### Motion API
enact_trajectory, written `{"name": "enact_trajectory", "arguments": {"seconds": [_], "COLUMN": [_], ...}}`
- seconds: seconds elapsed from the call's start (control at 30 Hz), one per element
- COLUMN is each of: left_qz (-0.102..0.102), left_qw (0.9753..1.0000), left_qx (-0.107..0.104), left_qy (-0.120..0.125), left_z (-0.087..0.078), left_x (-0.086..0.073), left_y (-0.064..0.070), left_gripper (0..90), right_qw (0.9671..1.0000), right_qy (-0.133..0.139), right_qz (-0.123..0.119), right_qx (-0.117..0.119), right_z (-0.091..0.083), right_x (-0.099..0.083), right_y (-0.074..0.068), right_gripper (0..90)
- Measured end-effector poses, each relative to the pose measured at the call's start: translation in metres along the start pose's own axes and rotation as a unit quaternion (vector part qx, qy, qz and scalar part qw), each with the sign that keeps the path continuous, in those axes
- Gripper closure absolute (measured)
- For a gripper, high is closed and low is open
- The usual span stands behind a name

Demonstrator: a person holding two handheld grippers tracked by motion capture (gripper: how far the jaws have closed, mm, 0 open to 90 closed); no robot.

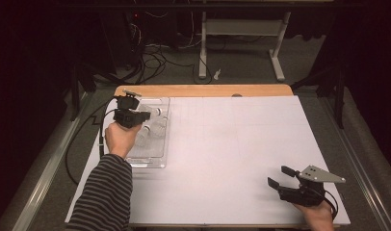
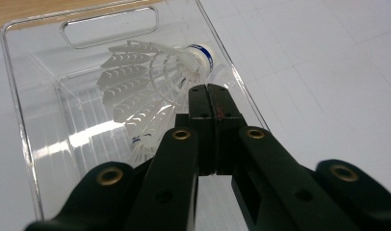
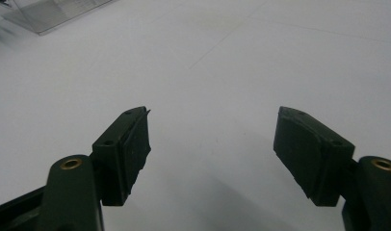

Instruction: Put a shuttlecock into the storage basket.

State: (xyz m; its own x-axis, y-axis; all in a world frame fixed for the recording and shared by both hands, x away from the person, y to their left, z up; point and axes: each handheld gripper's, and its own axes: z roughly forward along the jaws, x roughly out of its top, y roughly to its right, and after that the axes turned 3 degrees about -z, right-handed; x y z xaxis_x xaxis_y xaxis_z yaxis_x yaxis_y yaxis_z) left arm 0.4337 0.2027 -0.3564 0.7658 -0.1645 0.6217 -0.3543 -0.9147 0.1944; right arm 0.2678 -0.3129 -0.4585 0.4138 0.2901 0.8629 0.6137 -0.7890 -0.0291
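Left gripper [image 2: 209, 91]: jaws pressed flat together, pad to pad, nothing seen between them. It hangs over the clear tray [image 2: 20, 120], tips just short of a shuttlecock's cork end. In the high view the left gripper [image 1: 131, 115] sits above the tray's middle, hand [image 1: 119, 138] under it, striped sleeve [image 1: 101, 197] coming in from the bottom edge; its cable loops off the mat's left side.

Shuttlecock [image 2: 150, 72]: white feathers, white cork with a blue band, lying on its side in the tray, cork toward the tray's right wall, skirt fanned toward the left. A second shuttlecock [image 2: 148, 134] lies nearer, partly hidden behind the jaws. From above, shuttlecocks [image 1: 157, 127] show as pale shapes inside the tray; how many there are I cannot tell.

Tray [image 1: 150, 161]: transparent, slot handle at the far end, set at the left side of the white mat [image 1: 232, 144], near its far-left corner.

Right gripper [image 3: 212, 144]: jaws wide apart, empty, bare mat between and under them. In the high view the right gripper [image 1: 282, 177] is at the mat's near-right corner, well apart from the tray, jaws pointing left, grey plate on top.

Mat lies on a wooden table [image 1: 203, 90]; floor cables beyond.
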Motion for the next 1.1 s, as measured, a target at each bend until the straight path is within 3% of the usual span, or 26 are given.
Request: {"name": "enact_trajectory", "arguments": {"seconds": [0.47, 1.1], "left_qz": [-0.020, -0.032], "left_qw": [0.9998, 0.9993], "left_qx": [0.009, 0.016], "left_qy": [-0.002, -0.013], "left_z": [0.011, 0.019], "left_x": [0.002, 0.003], "left_y": [-0.009, -0.015], "left_gripper": [89.5, 89.3], "right_qw": [1.0000, 1.0000], "right_qy": [0.000, 0.000], "right_qz": [0.000, 0.000], "right_qx": [0.000, 0.000], "right_z": [0.000, 0.000], "right_x": [0.000, 0.000], "right_y": [0.000, 0.000], "right_gripper": [29.2, 29.2]}}
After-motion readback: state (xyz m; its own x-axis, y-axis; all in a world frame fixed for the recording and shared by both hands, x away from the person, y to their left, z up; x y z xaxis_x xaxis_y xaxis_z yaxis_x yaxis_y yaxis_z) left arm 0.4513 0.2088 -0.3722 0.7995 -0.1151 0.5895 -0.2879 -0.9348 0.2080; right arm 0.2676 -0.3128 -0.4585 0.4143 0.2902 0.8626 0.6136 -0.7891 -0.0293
